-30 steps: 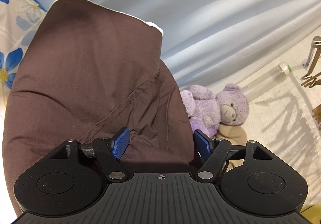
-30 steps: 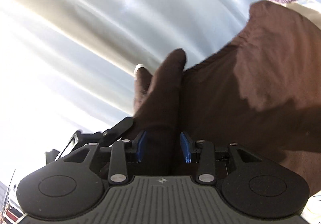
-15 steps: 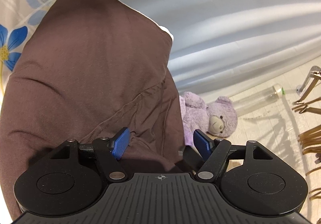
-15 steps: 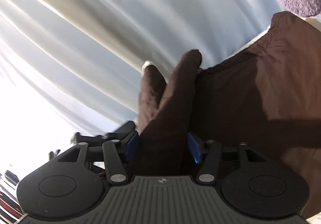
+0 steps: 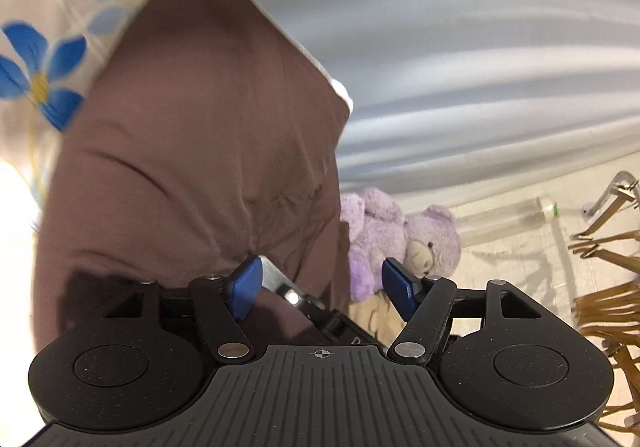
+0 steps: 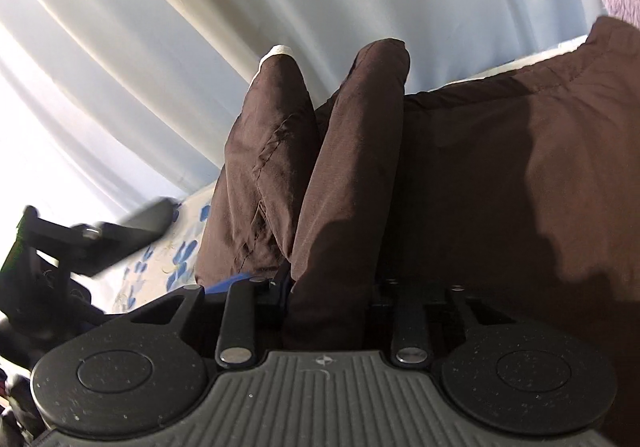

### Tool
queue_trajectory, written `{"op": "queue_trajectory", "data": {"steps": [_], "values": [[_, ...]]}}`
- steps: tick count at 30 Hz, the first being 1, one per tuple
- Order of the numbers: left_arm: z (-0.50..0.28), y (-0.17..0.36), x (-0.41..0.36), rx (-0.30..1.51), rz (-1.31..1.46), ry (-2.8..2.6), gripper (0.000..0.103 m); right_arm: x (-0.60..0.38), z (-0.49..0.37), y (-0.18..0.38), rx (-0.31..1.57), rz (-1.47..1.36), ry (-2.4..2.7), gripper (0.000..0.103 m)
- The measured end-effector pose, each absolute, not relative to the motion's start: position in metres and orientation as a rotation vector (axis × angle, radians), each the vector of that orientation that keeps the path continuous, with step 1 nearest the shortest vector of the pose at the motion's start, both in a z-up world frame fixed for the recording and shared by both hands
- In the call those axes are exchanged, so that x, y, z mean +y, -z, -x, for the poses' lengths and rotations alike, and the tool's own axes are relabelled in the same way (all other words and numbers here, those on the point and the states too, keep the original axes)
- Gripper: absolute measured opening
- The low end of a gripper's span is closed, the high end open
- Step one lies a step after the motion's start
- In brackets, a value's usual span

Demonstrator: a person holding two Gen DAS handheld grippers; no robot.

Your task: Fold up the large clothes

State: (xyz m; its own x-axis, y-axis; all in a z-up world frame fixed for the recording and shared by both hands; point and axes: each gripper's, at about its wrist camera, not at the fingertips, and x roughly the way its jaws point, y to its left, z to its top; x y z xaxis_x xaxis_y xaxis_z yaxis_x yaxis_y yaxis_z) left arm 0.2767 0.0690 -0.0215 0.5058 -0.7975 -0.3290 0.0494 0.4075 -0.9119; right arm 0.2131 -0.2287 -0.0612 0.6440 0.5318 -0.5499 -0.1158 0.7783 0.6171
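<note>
Garment: dark brown cotton clothing (image 5: pixel 200 151) lies on flower-print bed sheet (image 5: pixel 36 75). Left gripper (image 5: pixel 320 283) fingers apart; right gripper (image 6: pixel 320 287) fingers hidden w/ fabric between, can't tell. Keep edges aligned.

Home bedroom: floral bedsheet (image 5: pixel 44 83), curtains (image 5: pixel 460 47), plush teddy bear (image 5: pixel 400 243).

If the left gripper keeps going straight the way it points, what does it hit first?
Probably the brown garment, whose edge hangs between the left gripper pads. Past that edge sits the purple teddy bear; depth is unclear.
</note>
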Motion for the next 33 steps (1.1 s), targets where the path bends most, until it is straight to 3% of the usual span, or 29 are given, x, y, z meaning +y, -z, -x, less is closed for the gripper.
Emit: {"op": "queue_trajectory", "data": {"steps": [3, 11, 17, 24, 26, 29, 33], "values": [[-0.269, 0.016, 0.102, 0.83, 0.948, 0.49, 0.083, -0.235, -0.209, 0.065, 0.784, -0.594, -0.41, 0.029], [-0.282, 0.062, 0.135, 0.905, 0.955, 0.339, 0.082, -0.232, -0.203, 0.069, 0.75, -0.598, -0.418, 0.03], [-0.287, 0.06, 0.106, 0.903, 0.83, 0.378, 0.084, -0.223, -0.198, 0.066, 0.691, -0.504, -0.41, 0.043], [-0.288, 0.058, 0.105, 0.908, 0.79, 0.383, 0.084, -0.217, -0.216, 0.052, 0.728, -0.482, -0.45, 0.052], [-0.286, 0.056, 0.105, 0.905, 0.789, 0.386, 0.084, -0.213, -0.224, 0.052, 0.735, -0.479, -0.448, 0.048], [-0.285, 0.051, 0.104, 0.889, 0.789, 0.407, 0.083, -0.207, -0.224, 0.047, 0.713, -0.459, -0.447, 0.021], [-0.278, 0.019, 0.093, 0.843, 0.77, 0.488, 0.085, -0.216, -0.205, 0.012, 0.607, -0.516, -0.489, 0.017]]}}
